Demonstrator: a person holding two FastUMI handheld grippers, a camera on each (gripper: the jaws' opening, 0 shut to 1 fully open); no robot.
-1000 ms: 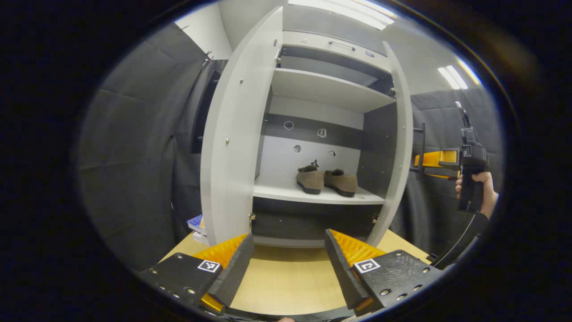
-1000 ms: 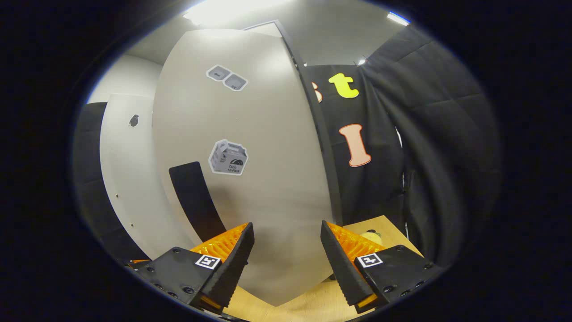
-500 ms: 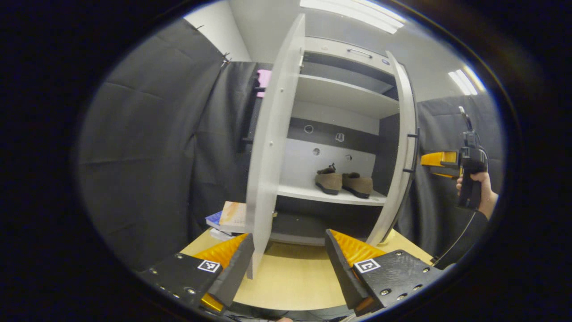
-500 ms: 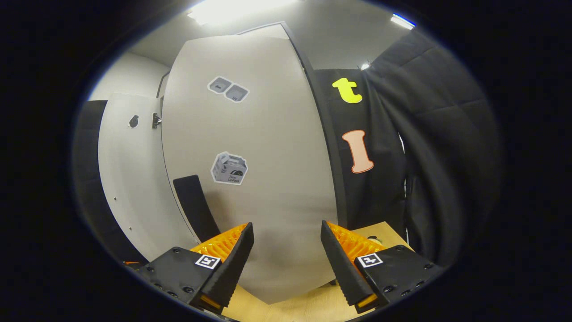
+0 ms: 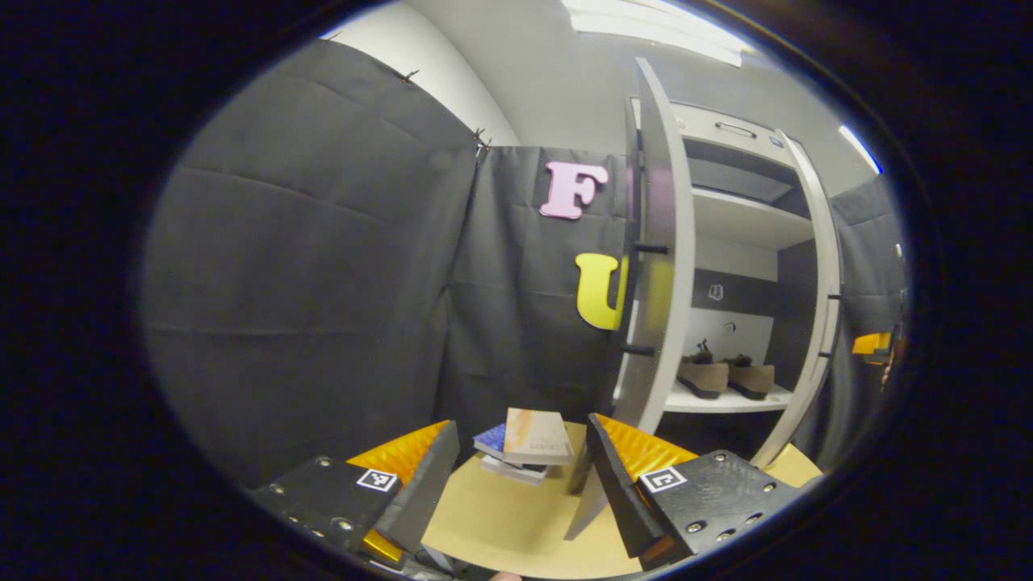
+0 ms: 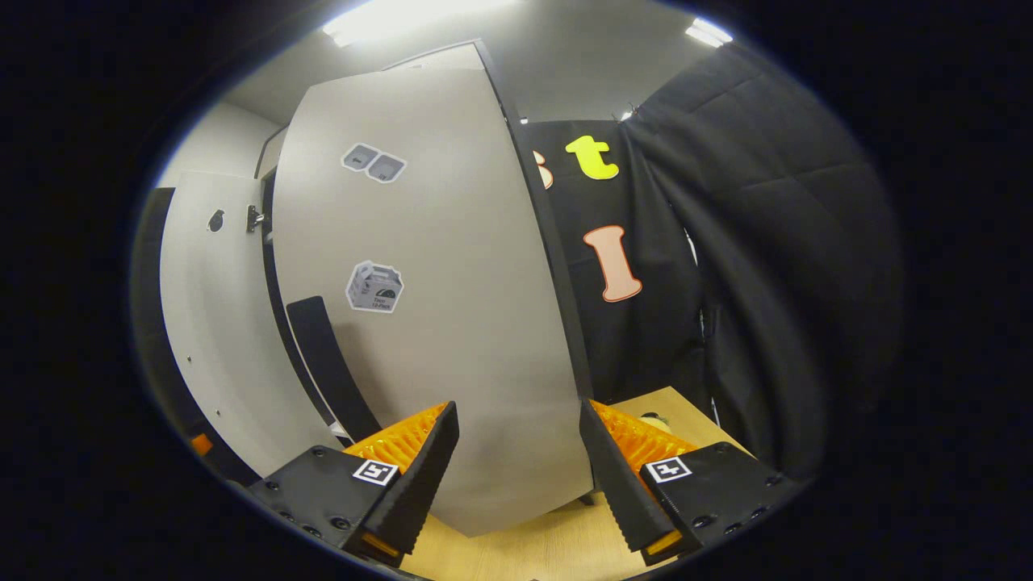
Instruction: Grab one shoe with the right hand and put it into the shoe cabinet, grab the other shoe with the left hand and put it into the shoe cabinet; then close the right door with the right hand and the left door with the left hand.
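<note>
The shoe cabinet (image 5: 750, 218) looks like smooth laminated board, pale and matt, with darker matt panels at the back. Its left door (image 5: 658, 323) shows a faint sheen along the edge; the right door (image 6: 452, 323) is a flat, smooth pale panel with a soft satin finish and a few glossy paper-like stickers (image 6: 374, 286). The two shoes (image 5: 725, 376) look like brown suede or felt, napped and dull, on dark soles. The counter (image 5: 500, 524) is light wood-grain laminate, smooth and matt. The booth wall (image 5: 323, 307) is black quilted cloth, creased and lustreless. The books (image 5: 524, 444) have paper covers, slightly glossy.
</note>
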